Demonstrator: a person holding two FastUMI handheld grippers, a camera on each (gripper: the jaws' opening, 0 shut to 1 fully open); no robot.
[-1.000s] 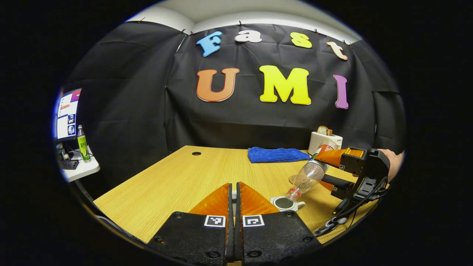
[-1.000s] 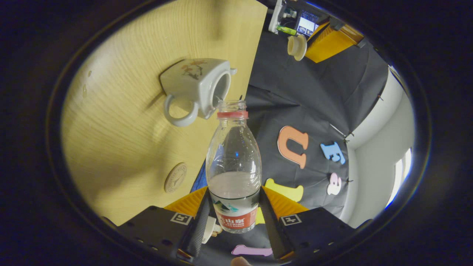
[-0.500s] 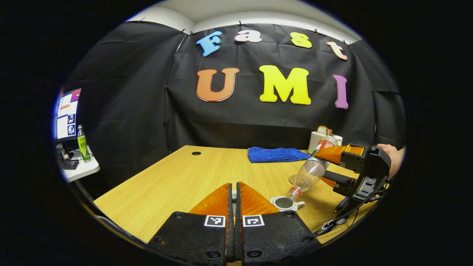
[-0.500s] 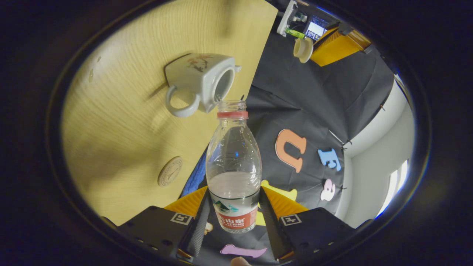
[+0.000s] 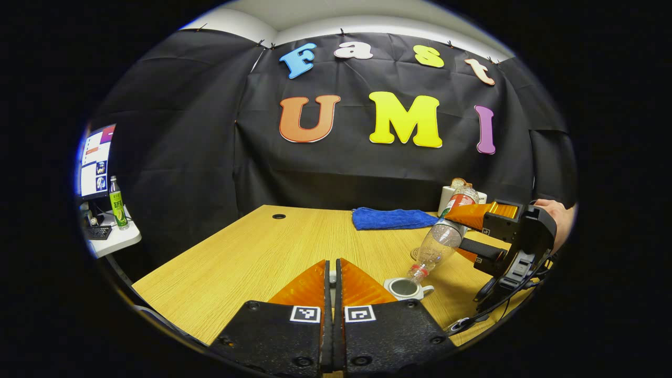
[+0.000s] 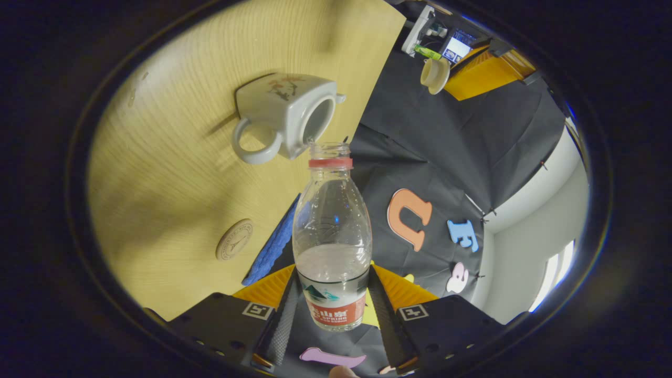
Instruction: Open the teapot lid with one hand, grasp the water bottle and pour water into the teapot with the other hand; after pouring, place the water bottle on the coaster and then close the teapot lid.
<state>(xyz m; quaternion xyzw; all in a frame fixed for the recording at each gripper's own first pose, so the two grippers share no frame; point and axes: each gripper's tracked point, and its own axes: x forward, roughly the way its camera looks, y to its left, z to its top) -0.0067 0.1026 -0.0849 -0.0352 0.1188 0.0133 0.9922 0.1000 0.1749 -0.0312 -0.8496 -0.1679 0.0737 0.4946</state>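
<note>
Water bottle (image 6: 332, 247) is sitting between the right gripper's (image 6: 332, 294) fingers, both pressing on its labelled base, its long axis running away from the camera toward the teapot (image 6: 286, 121). Its uncapped mouth is tipping down and hanging just over the rim of the open teapot, which is standing on the wooden table (image 6: 173, 173) with its handle turned toward the right gripper. Between that gripper and the teapot, a round coaster (image 6: 234, 239) is lying bare on the table, apart from both. In the left gripper view, the left gripper (image 5: 331, 273) is hovering above the table with its fingers closed together, and a bit of the teapot lid (image 6: 434, 75) is peeking between them. Farther back, a blue cloth (image 5: 391, 218) is lying near the table's far edge, beside a white container (image 5: 449, 197). Nothing is standing between bottle mouth and teapot opening.
</note>
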